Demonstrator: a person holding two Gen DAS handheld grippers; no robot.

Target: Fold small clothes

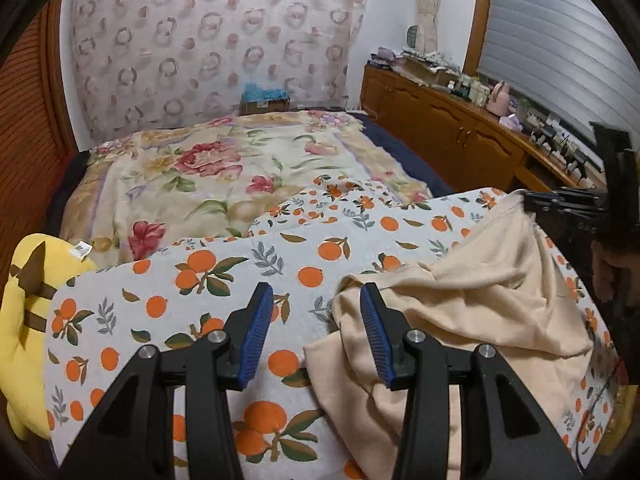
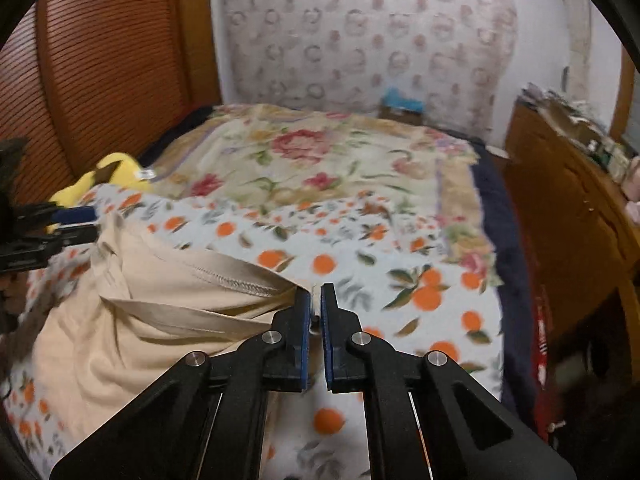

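A beige garment (image 1: pixel 472 304) lies crumpled on the orange-print sheet (image 1: pixel 200 280). My left gripper (image 1: pixel 316 300) is open; its right finger rests against the garment's left edge and nothing lies between the pads. My right gripper (image 2: pixel 316 300) is shut on the garment's stitched hem (image 2: pixel 236 280) and pulls it taut to the right. It also shows at the right edge of the left wrist view (image 1: pixel 568 204). The left gripper shows at the left edge of the right wrist view (image 2: pixel 48 228), beside the garment's (image 2: pixel 132 320) far corner.
A yellow plush toy (image 1: pixel 24 320) lies at the bed's left side. A floral blanket (image 1: pixel 224 176) covers the far bed. A wooden cabinet (image 1: pixel 448 128) with clutter runs along the right. A slatted wooden headboard (image 2: pixel 108 60) stands at the left.
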